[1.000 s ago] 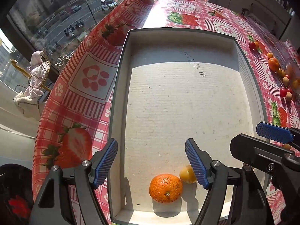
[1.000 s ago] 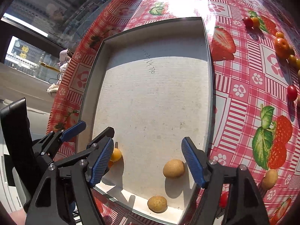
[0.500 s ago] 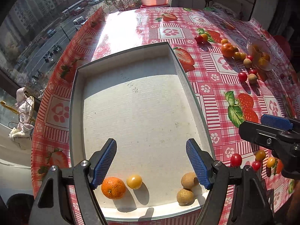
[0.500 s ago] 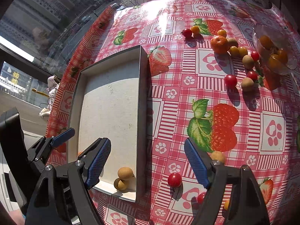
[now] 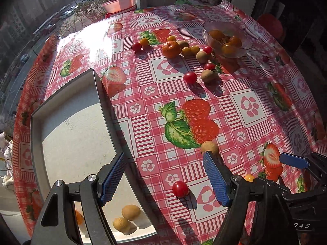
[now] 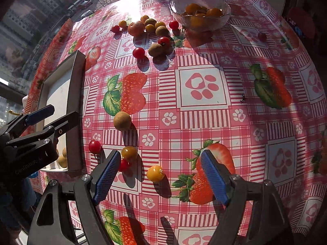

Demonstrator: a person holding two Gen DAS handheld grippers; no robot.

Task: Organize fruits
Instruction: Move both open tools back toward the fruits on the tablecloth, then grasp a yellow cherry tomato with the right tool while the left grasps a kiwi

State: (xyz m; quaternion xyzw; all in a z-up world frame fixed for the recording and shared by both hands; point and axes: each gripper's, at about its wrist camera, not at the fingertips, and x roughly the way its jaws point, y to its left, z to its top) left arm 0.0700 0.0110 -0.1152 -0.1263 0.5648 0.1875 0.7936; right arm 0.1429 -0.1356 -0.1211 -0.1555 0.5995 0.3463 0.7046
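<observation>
A grey cardboard tray [image 5: 98, 94] lies at the table's left; two tan longans [image 5: 130, 211] and part of an orange fruit [image 5: 78, 218] sit in its near end. My left gripper [image 5: 165, 180] is open and empty, over the tray's right wall, with a red cherry tomato [image 5: 180, 188] between its fingers. My right gripper [image 6: 161, 176] is open and empty above a yellow cherry tomato [image 6: 155, 173]. A tan longan [image 6: 122, 120], a red tomato [image 6: 94, 146] and an amber tomato [image 6: 129, 153] lie near it. The tray also shows in the right wrist view [image 6: 74, 110].
A cluster of several small fruits and a mandarin [image 5: 171, 49] lies at the far side, next to a glass bowl [image 5: 226, 40] of orange fruit. A pink basin [image 5: 120, 3] stands past the table's far edge. The table carries a strawberry-print cloth [image 6: 204, 87].
Both grippers have swung right, away from the tray's inside toward the open tablecloth. The loose fruits right of the tray have come into view. Both stay open.
</observation>
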